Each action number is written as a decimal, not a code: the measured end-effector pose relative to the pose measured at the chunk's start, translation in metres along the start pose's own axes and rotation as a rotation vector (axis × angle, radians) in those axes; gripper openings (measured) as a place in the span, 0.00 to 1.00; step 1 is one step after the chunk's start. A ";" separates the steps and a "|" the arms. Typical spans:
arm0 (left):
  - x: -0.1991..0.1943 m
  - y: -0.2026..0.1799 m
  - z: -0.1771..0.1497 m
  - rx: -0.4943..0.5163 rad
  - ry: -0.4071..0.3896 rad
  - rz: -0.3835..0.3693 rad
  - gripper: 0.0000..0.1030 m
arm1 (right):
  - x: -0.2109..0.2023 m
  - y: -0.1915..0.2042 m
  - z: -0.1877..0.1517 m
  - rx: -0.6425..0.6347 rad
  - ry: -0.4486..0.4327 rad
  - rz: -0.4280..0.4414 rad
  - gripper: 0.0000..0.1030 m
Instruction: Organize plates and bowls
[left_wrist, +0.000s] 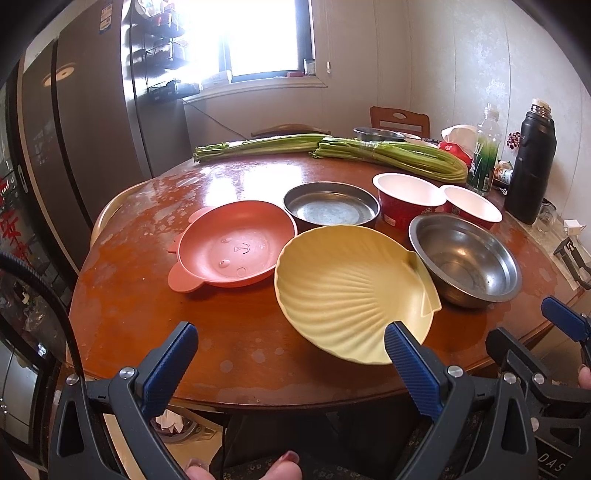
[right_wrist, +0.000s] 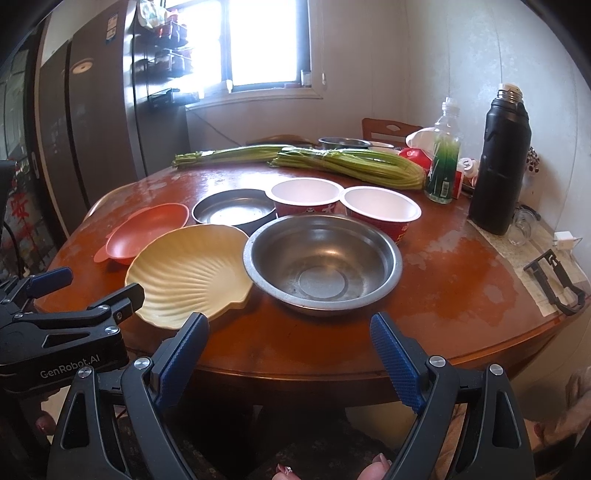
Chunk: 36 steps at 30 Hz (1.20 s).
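The pale yellow shell-shaped plastic plate (left_wrist: 351, 291) lies just ahead of the left gripper (left_wrist: 291, 365); the round steel bowl (right_wrist: 323, 264) lies ahead of the right gripper (right_wrist: 290, 354). Both jaws stand apart, empty.

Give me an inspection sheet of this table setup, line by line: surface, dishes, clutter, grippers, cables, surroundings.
Surface: round glossy brown wooden table, worn pale patches.
Job's things: yellow shell-shaped plate; pink bear-face plate; shallow steel pan; deep steel bowl; two red paper bowls, all empty, none stacked.
Clutter: two green vegetable bundles; black thermos; clear plastic bottle; small steel bowl at the back.
Grippers: left gripper open, empty, at the shell plate's near rim; right gripper open, empty, short of the deep bowl.
Cables: nothing seen on the table.
Surroundings: bright window, dark refrigerator, wooden chair.
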<state>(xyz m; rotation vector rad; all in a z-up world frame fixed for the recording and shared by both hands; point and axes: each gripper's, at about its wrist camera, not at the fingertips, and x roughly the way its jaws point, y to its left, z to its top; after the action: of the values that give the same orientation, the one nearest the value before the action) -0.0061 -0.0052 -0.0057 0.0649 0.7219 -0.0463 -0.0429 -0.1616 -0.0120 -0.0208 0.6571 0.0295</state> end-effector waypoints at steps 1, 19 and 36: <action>0.000 0.000 0.000 0.000 0.001 0.002 0.98 | 0.000 0.000 0.000 -0.001 0.002 0.000 0.87; 0.001 0.012 -0.001 -0.019 -0.010 0.018 0.98 | 0.002 0.006 0.000 -0.016 -0.003 0.034 0.87; 0.010 0.081 0.001 -0.162 -0.014 0.077 0.99 | 0.026 0.049 0.045 -0.104 -0.010 0.200 0.87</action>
<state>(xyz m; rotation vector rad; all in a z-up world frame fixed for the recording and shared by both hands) 0.0077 0.0756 -0.0080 -0.0620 0.7063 0.0853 0.0030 -0.1107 0.0074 -0.0554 0.6457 0.2563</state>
